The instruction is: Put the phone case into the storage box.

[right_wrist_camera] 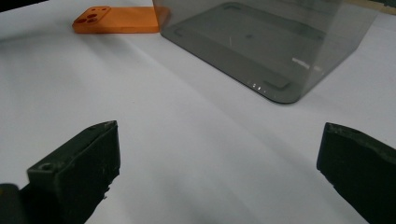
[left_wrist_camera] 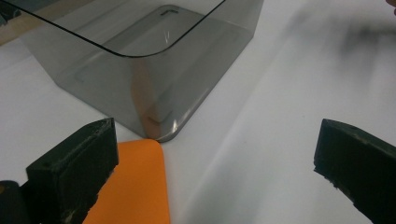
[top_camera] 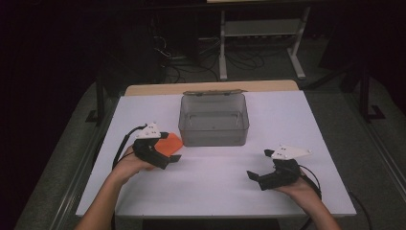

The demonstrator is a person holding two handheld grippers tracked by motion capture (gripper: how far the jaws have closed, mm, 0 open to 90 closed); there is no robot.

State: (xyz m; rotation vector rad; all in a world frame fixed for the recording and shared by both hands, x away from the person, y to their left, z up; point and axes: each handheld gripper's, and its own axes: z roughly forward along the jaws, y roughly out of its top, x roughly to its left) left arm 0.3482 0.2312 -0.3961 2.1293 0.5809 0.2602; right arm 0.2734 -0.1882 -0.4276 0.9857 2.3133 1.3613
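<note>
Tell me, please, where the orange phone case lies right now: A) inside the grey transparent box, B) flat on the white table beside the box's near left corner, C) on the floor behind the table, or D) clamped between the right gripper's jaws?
B: the orange phone case lies flat on the white table just outside the corner of the grey transparent box, under the open left gripper.

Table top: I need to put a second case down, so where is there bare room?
Bare white table between the left gripper and right gripper, in front of the grey box; also right of the box. Crowded at its front left corner, where the orange phone case lies.
</note>
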